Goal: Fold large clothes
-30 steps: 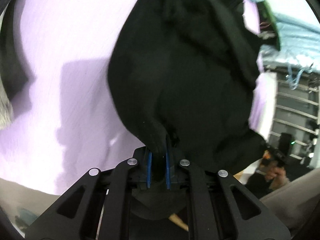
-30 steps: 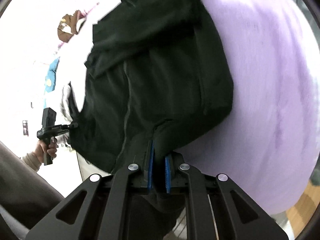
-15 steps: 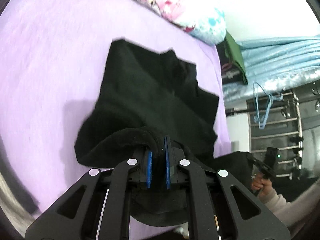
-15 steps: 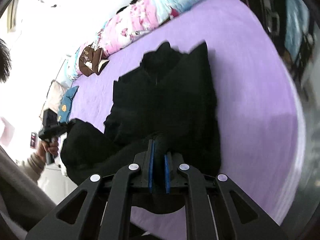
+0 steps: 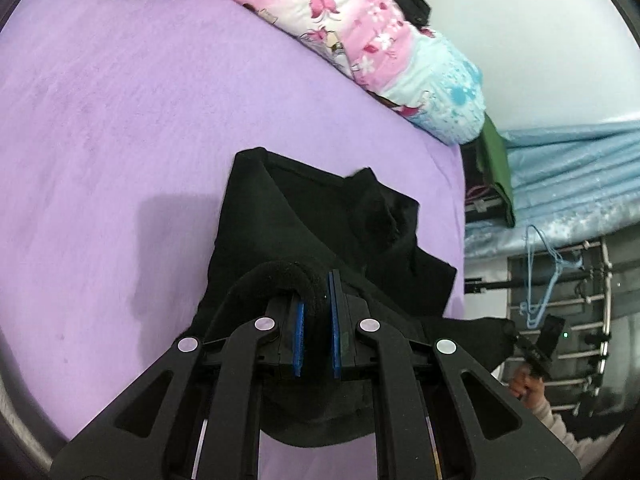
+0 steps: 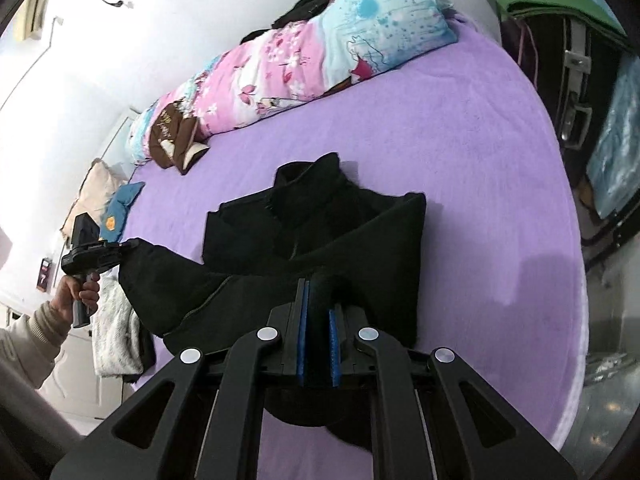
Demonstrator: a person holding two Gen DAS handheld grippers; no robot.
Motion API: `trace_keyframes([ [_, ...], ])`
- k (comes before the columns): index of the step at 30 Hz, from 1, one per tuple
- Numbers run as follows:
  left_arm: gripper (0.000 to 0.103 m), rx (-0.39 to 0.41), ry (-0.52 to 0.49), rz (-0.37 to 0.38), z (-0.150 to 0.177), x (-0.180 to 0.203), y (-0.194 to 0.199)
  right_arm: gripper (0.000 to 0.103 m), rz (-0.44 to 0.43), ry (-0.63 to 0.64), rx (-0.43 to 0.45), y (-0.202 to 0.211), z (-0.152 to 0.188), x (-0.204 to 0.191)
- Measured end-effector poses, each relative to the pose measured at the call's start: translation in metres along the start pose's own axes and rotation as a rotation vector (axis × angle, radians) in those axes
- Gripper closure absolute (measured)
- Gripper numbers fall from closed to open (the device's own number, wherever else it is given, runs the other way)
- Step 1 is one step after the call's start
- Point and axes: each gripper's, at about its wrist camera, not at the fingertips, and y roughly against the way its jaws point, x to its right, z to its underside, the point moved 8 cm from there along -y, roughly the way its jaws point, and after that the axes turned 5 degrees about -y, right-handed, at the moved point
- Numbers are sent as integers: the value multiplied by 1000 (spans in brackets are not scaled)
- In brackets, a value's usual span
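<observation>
On the bed [image 5: 120, 120], we have drawn the garment [image 5: 320, 224] back, now spread flat; both grippers [image 5: 316, 320] [image 6: 316, 316] clench its near hem, ready to fold.

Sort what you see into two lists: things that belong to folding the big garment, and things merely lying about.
Part of the job:
black garment
left gripper, shut on it
right gripper, shut on it
purple bed

Lying about:
floral quilt
brown cushion
green cloth
blue hanger
</observation>
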Motion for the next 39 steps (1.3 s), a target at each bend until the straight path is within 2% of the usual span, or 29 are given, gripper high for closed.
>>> trace_keyframes([
  [4,94,-18,8,-24,-24,-9,-28,95,22,-26,-13,-24,-19,20],
  [8,93,-40,33,-110,-41,-32,-63,95,118,-11,-49,-67,-33,53],
  [12,92,-100,-25,-203,-51,-51,-104,95,166,-63,-81,-105,-43,81],
  [13,92,-107,-20,-210,-52,-55,-110,95,162,-96,-82,-111,-46,86],
  [17,87,-131,118,-179,-60,-79,-129,95,154,-202,-85,-129,-51,103],
  [21,86,-168,112,-183,-62,-82,-132,91,101,-318,-88,-130,-51,110],
  [22,80,-169,115,-177,-62,-80,-129,90,97,-316,-89,-128,-51,108],
  [24,55,-154,116,-130,-63,-71,-119,88,92,-263,-84,-121,-47,98],
  [25,33,-138,118,-102,-65,-65,-112,84,86,-254,-83,-117,-46,94],
  [26,15,-110,114,-108,-68,-62,-103,81,76,-245,-79,-112,-44,88],
  [27,10,-80,100,-113,-71,-58,-92,72,65,-231,-74,-106,-42,82],
  [28,9,-60,85,-112,-73,-54,-86,58,57,-221,-54,-98,-41,77],
  [30,9,-31,17,-141,-75,-44,-67,42,46,-205,9,-79,-43,66],
  [32,9,-6,-54,-161,-69,-30,-51,41,47,-160,50,-63,-41,53],
  [35,9,3,-134,-203,-48,-15,-39,40,46,-123,53,-54,-35,34],
  [39,9,-8,-275,-379,3,-6,-39,37,75,-3,31,-59,-26,-2],
])
